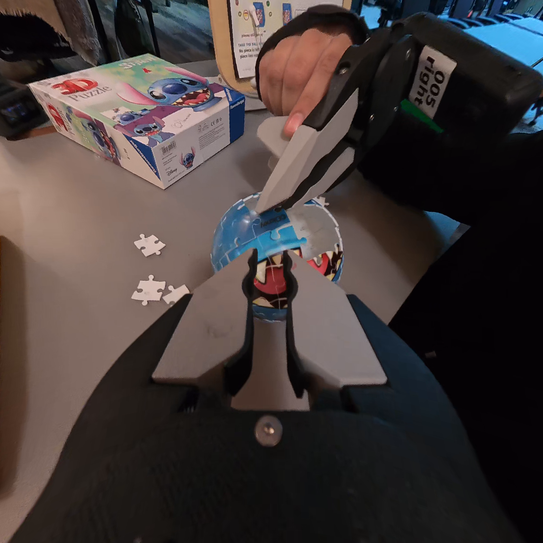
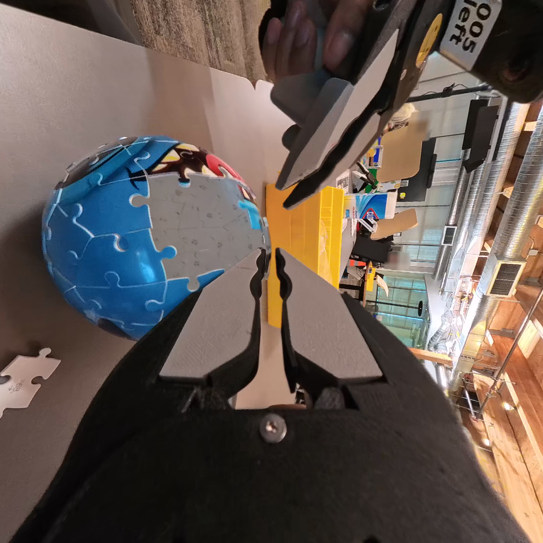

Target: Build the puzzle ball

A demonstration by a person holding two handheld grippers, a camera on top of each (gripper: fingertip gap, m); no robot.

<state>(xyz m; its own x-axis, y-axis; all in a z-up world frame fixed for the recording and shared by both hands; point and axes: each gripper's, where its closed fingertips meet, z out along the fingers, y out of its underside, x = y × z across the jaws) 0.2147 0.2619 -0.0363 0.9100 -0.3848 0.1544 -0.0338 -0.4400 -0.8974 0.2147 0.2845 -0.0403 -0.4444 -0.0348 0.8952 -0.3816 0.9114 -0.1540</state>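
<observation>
Grey table point(image 1: 73, 293) carries everything; the puzzle box point(image 1: 138, 117) lies well beyond the left fingers and off to their left, out of the way.

Puzzle ball point(image 1: 276, 249), blue, toothy-mouth print, sits on the table just ahead of the left gripper's tips, part built. A large grey patch of the inner shell point(image 2: 202, 223) is uncovered, so plenty of pieces are left to go.

Left gripper point(image 1: 270, 255): fingers close together with a narrow slot between them, nothing in it, tips hovering at the mouth print. Contact with the ball can't be confirmed.

Right gripper point(image 2: 269, 252): fingers nearly pressed together at the ball's top edge. There may be a sliver of piece in the slot, can't tell. In the left wrist view its tips come down on a dark-printed piece point(image 1: 274, 220) at the border of the bare patch.

Judged step: seating that piece. To do it well, press straight down along the tab, not sideways, with the left gripper bracing the ball's near side so it can't roll. Seams look raised, so firm, even pressure.

Loose pieces point(image 1: 148, 244), white backs up, lie left of the left fingers, well apart from the ball; one more point(image 2: 20, 379) far left of the right fingers.
</observation>
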